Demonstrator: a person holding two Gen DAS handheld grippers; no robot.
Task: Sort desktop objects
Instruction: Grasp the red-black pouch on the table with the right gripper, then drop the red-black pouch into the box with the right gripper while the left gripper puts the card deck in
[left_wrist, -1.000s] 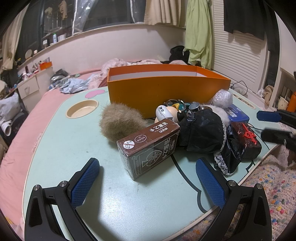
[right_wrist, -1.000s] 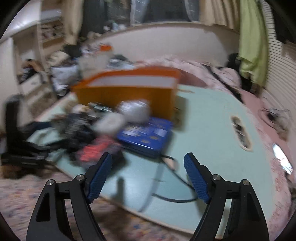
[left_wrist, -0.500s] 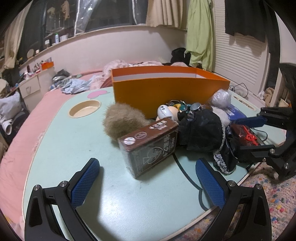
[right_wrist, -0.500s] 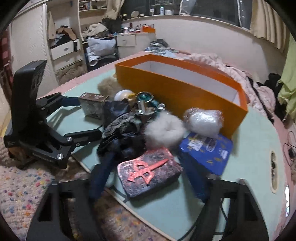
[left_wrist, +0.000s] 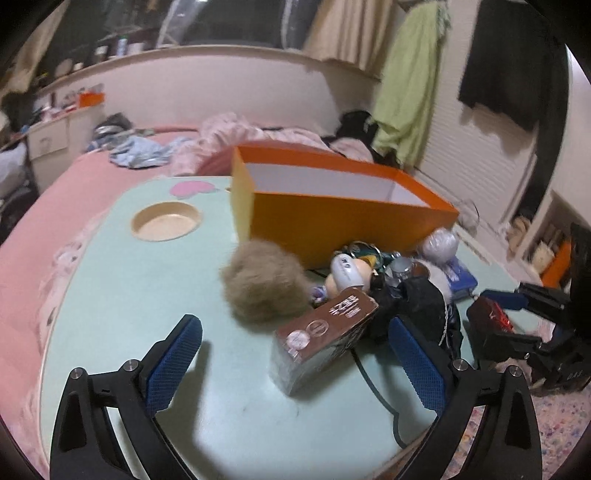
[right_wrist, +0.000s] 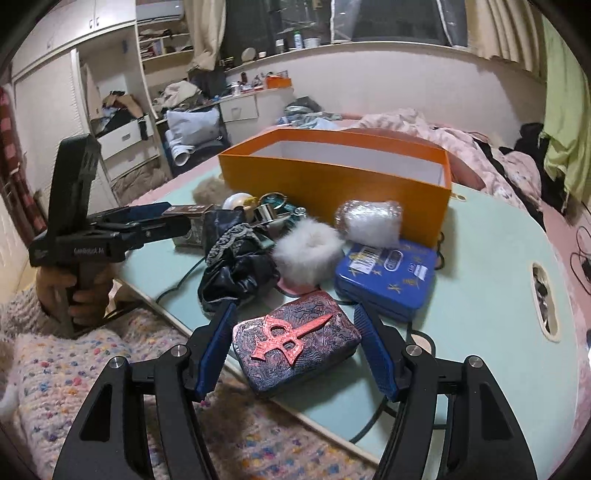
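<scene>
A pile of small objects lies on the pale green table (left_wrist: 110, 295) in front of an open orange box (left_wrist: 343, 218), which also shows in the right wrist view (right_wrist: 332, 184). My left gripper (left_wrist: 295, 354) is open, its fingers either side of a brown card box (left_wrist: 325, 332). My right gripper (right_wrist: 295, 343) is open around a dark patterned box with a red emblem (right_wrist: 295, 339) at the table's near edge; its pads are close to the box sides. A brown fur ball (left_wrist: 262, 280), black cloth (right_wrist: 236, 266), white fluffy ring (right_wrist: 306, 251) and blue tin (right_wrist: 388, 277) lie in the pile.
A round recess (left_wrist: 166, 221) sits in the table at far left. A wrapped white bundle (right_wrist: 369, 218) leans by the orange box. A speckled knitted cover (right_wrist: 55, 369) lies below the table edge. A bed with pink bedding (right_wrist: 424, 129) is behind.
My right gripper has swung round from the table's right side and come in on the dark emblem box. My left gripper has shifted left and closer to the brown card box.
</scene>
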